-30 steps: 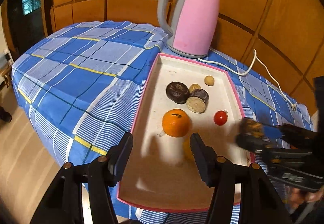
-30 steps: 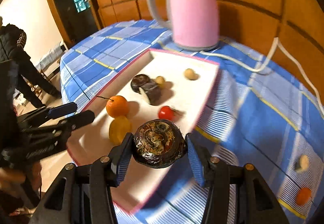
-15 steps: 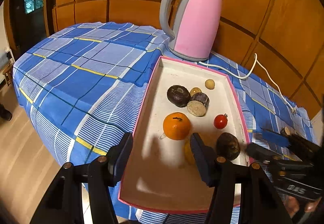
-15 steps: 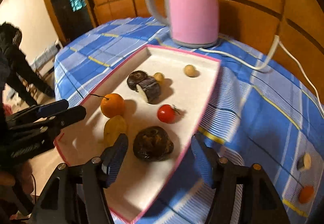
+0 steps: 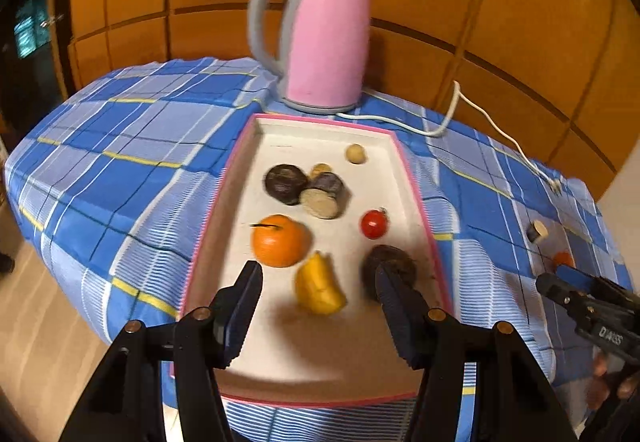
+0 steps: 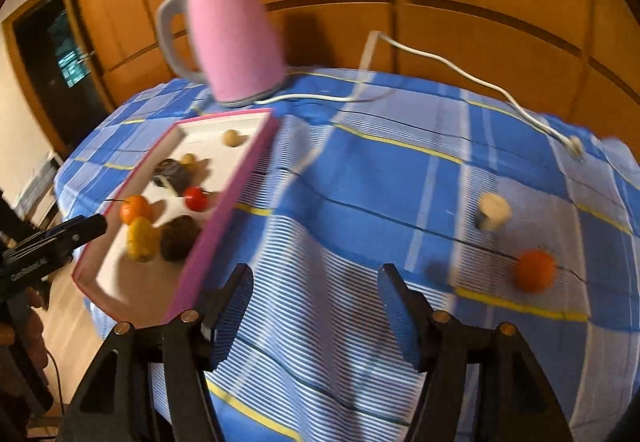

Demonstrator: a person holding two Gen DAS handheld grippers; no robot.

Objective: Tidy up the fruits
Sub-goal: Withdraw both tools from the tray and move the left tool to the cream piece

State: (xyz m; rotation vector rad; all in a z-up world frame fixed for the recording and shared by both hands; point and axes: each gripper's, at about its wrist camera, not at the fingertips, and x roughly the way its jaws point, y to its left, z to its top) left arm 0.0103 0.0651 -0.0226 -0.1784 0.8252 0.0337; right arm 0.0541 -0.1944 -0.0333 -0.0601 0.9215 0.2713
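Observation:
A white tray with a pink rim (image 5: 224,194) holds an orange (image 5: 280,240), a yellow fruit (image 5: 318,284), a red tomato (image 5: 374,224), a dark brown fruit (image 5: 390,262), a dark round fruit (image 5: 285,184), a cut purple piece (image 5: 324,196) and a small tan ball (image 5: 355,153). My left gripper (image 5: 317,268) hovers open over the tray's near half, holding nothing. My right gripper (image 6: 315,270) is open and empty above the blue checked cloth, right of the tray (image 6: 236,186). On the cloth lie a small orange fruit (image 6: 535,270) and a pale cut piece (image 6: 493,211).
A pink kettle (image 5: 324,38) stands behind the tray, and its white cord (image 6: 440,62) trails across the cloth to the right. Wooden wall panels close the back. The table's edge drops off at the left and at the near side.
My right gripper opened and left the dark brown fruit in the tray, then swung right over the cloth. The left gripper shifted a little and stayed open.

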